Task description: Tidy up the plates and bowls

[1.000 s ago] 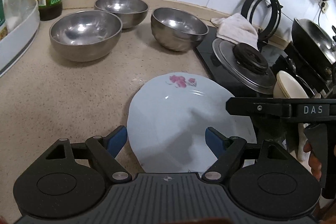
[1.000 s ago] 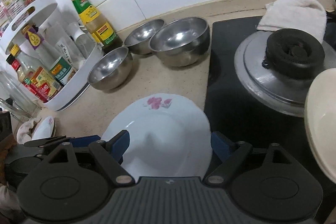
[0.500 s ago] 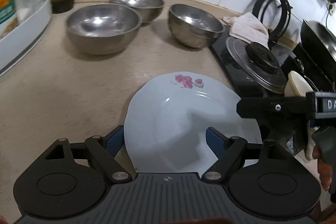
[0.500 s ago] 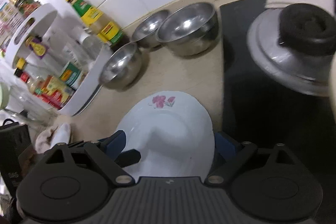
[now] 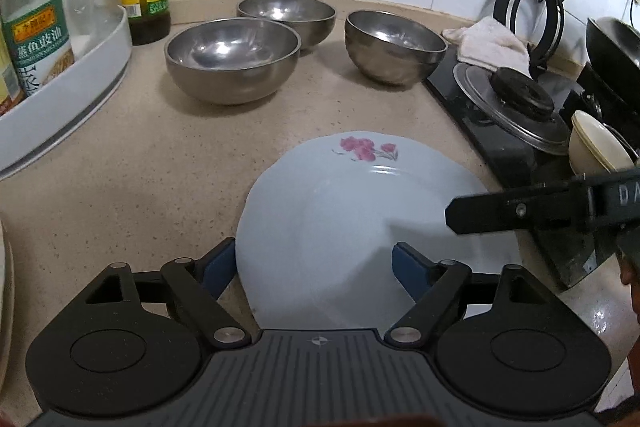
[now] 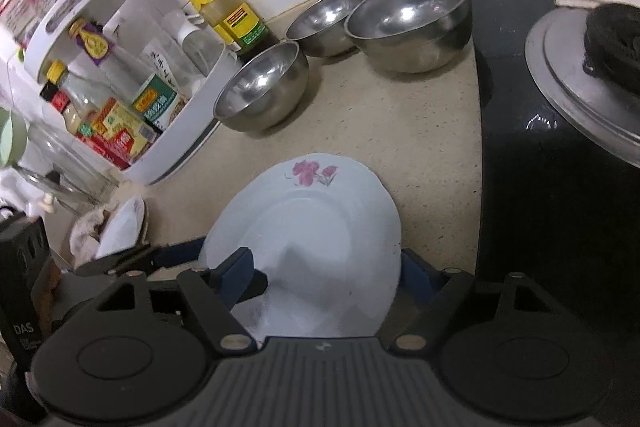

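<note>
Plate (image 5: 360, 227): flowered, flat on surface (image 5: 140, 187), between both sets of fingers.
Left gripper (image 5: 312, 267): wide, gripping nothing.
Right gripper (image 6: 324, 275): just narrowed, not clamped.
Bowls (image 5: 232, 59): three at 12 o'clock, unstacked.
Progress: early; stacking remains.

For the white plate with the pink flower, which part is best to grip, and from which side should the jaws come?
Probably the near rim of the plate, opposite the pink flower, coming in low from the front. The plate lies flat on the counter and is far wider than either gripper opens, so only its thin raised edge fits between the jaws. The far side faces the steel bowls.
</note>
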Tool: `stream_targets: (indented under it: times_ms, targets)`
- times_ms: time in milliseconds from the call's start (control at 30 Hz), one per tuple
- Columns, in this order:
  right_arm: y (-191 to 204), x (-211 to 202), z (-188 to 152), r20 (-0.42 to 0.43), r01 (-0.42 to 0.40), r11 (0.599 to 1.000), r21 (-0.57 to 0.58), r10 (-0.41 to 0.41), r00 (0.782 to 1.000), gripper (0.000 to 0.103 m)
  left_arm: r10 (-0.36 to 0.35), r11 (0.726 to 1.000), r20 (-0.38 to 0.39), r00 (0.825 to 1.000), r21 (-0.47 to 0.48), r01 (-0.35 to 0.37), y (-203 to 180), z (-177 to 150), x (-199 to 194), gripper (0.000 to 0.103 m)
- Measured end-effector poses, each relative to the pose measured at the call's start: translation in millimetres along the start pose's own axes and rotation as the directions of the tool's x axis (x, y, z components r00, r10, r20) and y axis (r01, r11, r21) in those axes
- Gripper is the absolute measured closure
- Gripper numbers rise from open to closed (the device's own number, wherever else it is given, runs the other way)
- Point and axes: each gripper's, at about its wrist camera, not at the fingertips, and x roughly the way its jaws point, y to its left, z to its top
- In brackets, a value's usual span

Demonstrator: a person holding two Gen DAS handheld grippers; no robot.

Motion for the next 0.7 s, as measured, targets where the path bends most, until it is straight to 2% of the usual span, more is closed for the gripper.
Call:
stream_targets:
  times_ms: [100, 200, 267, 333, 567, 700]
  targets:
    - [4, -1, -2, -0.004, 0.016, 1.000, -0.025, -0.016, 1.000, 0.028, -0.009, 1.000, 0.016, 1.000, -0.009, 0.009, 2, -1, 0, 0.017]
    - [2, -5, -6, -0.016, 0.009, 1.000, -0.022, -0.009, 1.000, 0.031, -0.005, 0.999, 0.043, 0.999, 0.048, 0.003, 0, -8, 0, 0.016]
    - [-1, -9, -8, -0.018, 0.006, 1.000, -0.022, -0.007, 1.000, 0.042, -0.012, 0.999, 0.046, 0.999, 0.045, 0.009, 1, -10, -2, 0.016]
    - [2, -9, -10, -0.015, 0.032, 0.998, -0.052, -0.033, 0.999, 0.045, -0.009, 0.999, 0.046, 0.999, 0.044, 0.007, 1, -9, -1, 0.016]
    - [7, -10, -12, -0.021, 0.051, 0.996, -0.073, -0.052, 0.998, 0.045, 0.002, 1.000, 0.035, 0.999, 0.027, -0.003, -1, -9, -2, 0.016]
    - [7, -10, -12, -0.006, 0.051, 0.998, -0.040, -0.051, 0.999, 0.045, -0.005, 0.999, 0.029, 1.000, -0.032, 0.005, 4, -5, -3, 0.016]
